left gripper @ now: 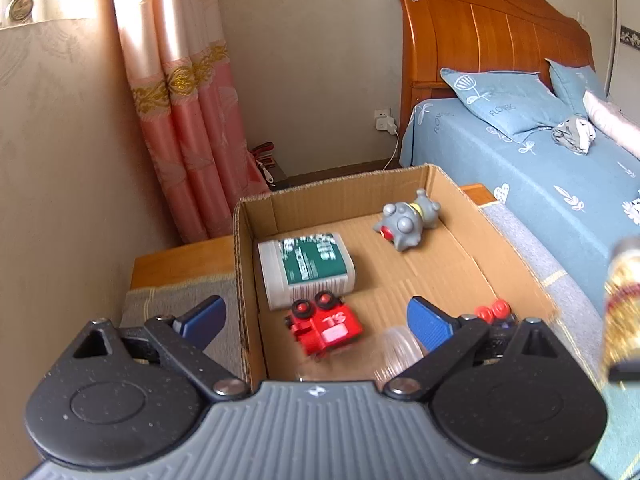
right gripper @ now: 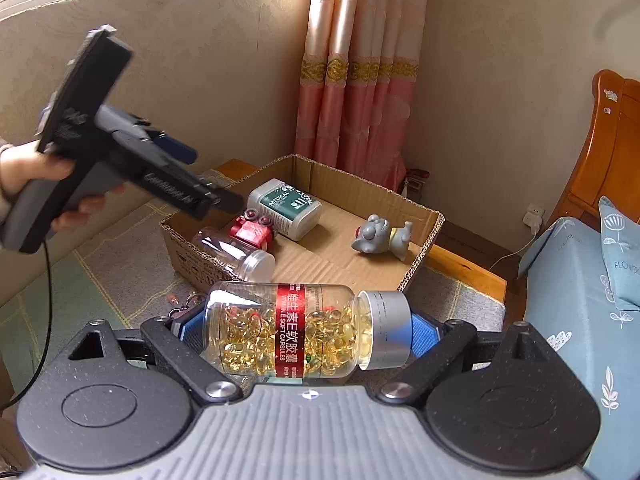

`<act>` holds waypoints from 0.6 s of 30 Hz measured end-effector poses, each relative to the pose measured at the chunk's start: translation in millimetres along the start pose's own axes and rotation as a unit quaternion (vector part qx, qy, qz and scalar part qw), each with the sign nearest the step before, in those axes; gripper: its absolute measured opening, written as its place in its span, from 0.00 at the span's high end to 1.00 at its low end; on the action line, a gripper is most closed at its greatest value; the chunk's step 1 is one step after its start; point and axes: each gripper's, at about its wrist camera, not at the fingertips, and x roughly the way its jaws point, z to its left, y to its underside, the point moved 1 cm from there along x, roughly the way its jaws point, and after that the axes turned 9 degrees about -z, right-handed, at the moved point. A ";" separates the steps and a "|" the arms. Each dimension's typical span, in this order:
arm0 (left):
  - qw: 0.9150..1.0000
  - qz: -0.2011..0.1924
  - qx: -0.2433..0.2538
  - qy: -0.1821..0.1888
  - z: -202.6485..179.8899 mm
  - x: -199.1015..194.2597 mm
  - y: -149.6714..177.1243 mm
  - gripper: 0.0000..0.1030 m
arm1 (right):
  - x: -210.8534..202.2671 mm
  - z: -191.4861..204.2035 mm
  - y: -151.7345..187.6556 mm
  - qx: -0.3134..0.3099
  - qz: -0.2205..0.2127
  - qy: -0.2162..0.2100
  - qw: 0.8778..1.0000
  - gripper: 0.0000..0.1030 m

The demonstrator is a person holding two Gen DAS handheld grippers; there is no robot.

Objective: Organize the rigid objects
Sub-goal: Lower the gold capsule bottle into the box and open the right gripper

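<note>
I see the bed point(left gripper: 540, 176) with its blue sheet filling the right side, its wooden headboard point(left gripper: 488, 40) against the wall, and the pink curtain point(left gripper: 180, 100) hanging in the corner. Next to the bed stands the tabletop point(right gripper: 460, 268), covered by a grey cloth point(right gripper: 120, 252).

On the cloth sits the open cardboard box point(left gripper: 256, 208). In it lie a green-labelled tub point(left gripper: 306, 268) on its side near the far left corner, a grey toy point(left gripper: 406, 220) toward the far right, a red truck point(left gripper: 326, 326) tipped over just in front of the tub, and an empty clear jar point(right gripper: 232, 252) with a white cap lying against the near wall beside the truck.

My left tool point(left gripper: 316, 322) hangs over the box's near left wall, its blue pads spread wide with nothing between them; one finger is outside the wall, the other inside. From the right wrist view I see it held by a hand point(right gripper: 36, 176) above the box's left end.

My right tool point(right gripper: 308, 328) is clamped on the capsule bottle point(right gripper: 296, 328), a clear bottle of yellow capsules with a red band and silver cap, held sideways just short of the box's near wall. A small red item with a key ring point(right gripper: 180, 304) lies on the cloth behind it, partly hidden.
</note>
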 end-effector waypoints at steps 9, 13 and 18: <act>0.999 -0.003 -0.009 -0.048 -5.4 -41.2 41.4 0.02 | 28.1 -7.7 -13.5 0.011 0.022 0.004 1.000 0.07; 0.997 0.003 -0.034 -0.063 -1.9 -57.8 54.6 0.02 | 45.2 -13.7 -27.8 0.016 0.028 0.006 0.999 0.07; 0.994 -0.002 -0.060 -0.088 5.5 -76.6 65.9 0.02 | 71.1 -19.0 -50.8 0.027 0.039 0.009 0.999 0.07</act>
